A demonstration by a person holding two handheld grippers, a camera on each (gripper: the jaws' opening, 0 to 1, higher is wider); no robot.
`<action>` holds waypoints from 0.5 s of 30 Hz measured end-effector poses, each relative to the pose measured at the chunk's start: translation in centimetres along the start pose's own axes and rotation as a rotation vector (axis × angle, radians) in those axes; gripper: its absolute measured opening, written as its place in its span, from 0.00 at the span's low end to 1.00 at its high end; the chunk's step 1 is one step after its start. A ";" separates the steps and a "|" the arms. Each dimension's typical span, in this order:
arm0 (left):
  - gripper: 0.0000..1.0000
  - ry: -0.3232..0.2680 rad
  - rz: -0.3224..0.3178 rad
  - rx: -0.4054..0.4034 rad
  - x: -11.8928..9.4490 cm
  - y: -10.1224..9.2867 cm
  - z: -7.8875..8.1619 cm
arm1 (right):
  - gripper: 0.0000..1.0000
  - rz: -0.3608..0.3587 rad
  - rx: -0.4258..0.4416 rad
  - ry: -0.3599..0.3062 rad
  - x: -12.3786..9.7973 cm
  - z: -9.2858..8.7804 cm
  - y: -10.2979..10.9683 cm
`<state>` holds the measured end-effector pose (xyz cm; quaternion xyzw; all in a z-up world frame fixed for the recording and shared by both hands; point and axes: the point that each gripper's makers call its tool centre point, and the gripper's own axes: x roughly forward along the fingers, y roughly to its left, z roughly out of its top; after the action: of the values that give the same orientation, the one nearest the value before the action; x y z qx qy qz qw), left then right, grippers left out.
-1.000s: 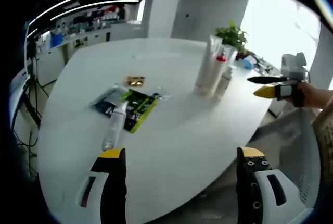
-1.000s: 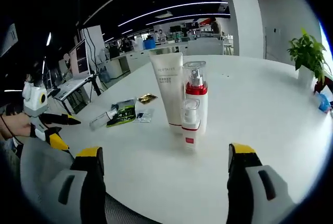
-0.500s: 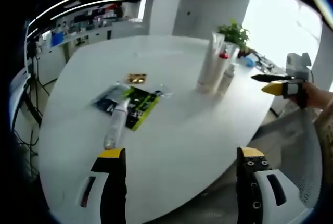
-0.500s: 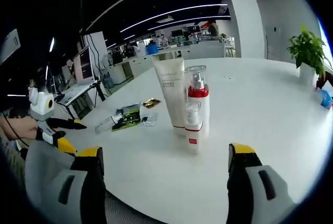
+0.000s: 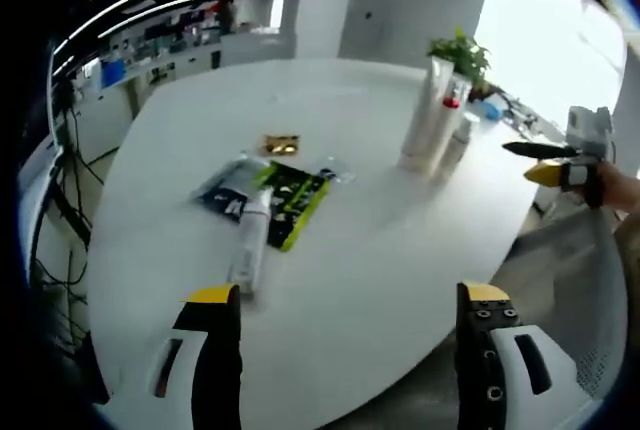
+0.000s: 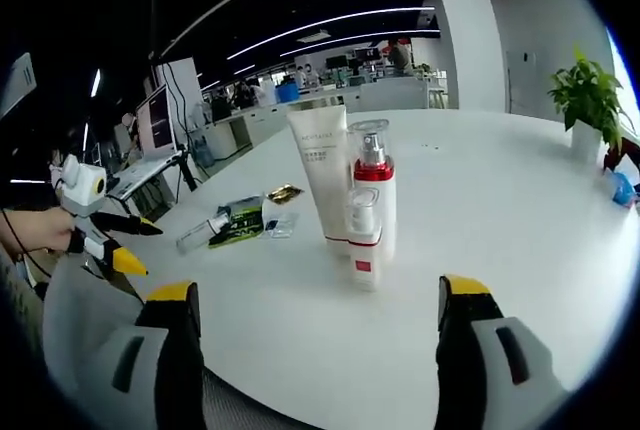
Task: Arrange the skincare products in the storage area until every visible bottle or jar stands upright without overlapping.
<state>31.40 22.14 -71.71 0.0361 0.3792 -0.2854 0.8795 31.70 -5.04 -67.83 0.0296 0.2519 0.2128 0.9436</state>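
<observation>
**Three bottles upright, one still lying flat on white table**

Seen from the left gripper view, the left gripper [image 5: 340, 310] hangs over the near edge of a white oval table [image 5: 350, 250], its yellow-tipped jaws spread wide with nothing between them. At about 11 o'clock from the jaws, a clear bottle [image 5: 250, 242] lies on its side, its upper end resting on a green packet [image 5: 300, 200] beside a dark blue packet [image 5: 232, 182]. A small gold sachet [image 5: 281, 143] sits just beyond them at 12 o'clock. Towards 1 o'clock, well apart from the packets, a white tube [image 5: 422, 115], a red-collared spray bottle [image 5: 443, 130] and a small white bottle [image 5: 457, 140] stand upright close together. A potted plant [image 5: 460, 53] stands behind them.

In the right gripper view, the right gripper [image 6: 312, 335] faces the same trio at 12 o'clock: tube [image 6: 322, 175], spray bottle [image 6: 372, 195] and small bottle [image 6: 362, 240], all upright, the small one in front of the spray bottle. Its jaws are likewise spread and empty. The lying bottle [image 6: 203, 232] shows at 10 o'clock.
</observation>
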 end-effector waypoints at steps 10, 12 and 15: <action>0.85 0.137 0.029 0.061 1.9 2.2 -0.5 | 0.97 -0.017 0.018 -0.012 -0.1 0.1 -0.5; 0.83 0.145 0.029 0.058 2.1 2.5 -0.3 | 0.97 -0.020 0.018 -0.013 -0.2 0.2 -0.5; 0.83 0.177 0.029 0.052 2.7 3.5 0.2 | 0.97 -0.025 0.022 -0.017 -0.2 0.2 -0.7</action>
<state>34.87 23.68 -73.95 0.0893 0.4474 -0.2781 0.8453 31.89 -5.72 -67.67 0.0387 0.2466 0.1980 0.9479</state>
